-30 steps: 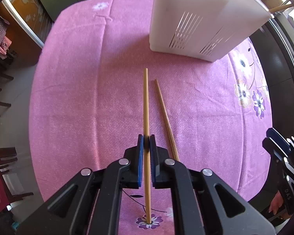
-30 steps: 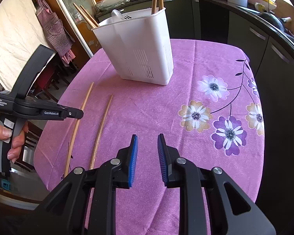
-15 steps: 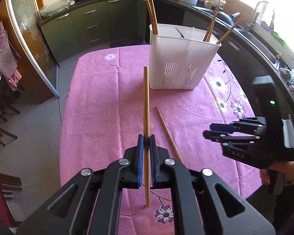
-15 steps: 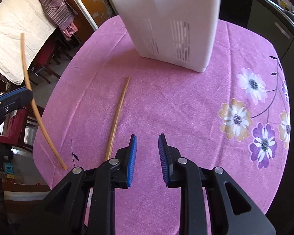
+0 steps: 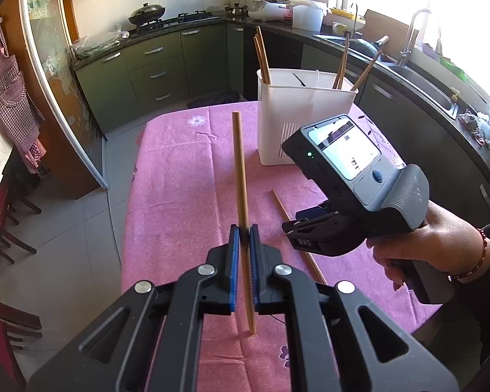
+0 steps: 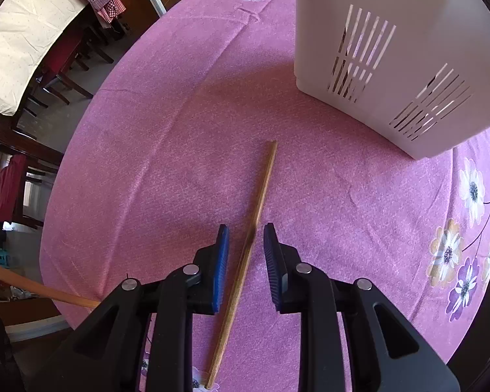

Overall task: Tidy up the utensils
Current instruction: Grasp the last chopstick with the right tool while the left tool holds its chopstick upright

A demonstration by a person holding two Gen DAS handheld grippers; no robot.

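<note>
Clamped between the blue pads of the left gripper (image 5: 244,238), one chopstick (image 5: 240,170) is held upright at frame centre; the right gripper (image 6: 246,238) is spread around a second chopstick (image 6: 261,192) lying on the pink tablecloth (image 6: 179,130), below the white holder (image 6: 408,49) at upper right

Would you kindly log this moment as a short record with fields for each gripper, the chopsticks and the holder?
left gripper: shut on held chopstick, lifted above the table
right gripper: open, straddling loose chopstick
loose chopstick: flat on pink tablecloth
utensil holder: white, slotted, upright, chopsticks already inside
left to do: both chopsticks not yet in the holder
</note>
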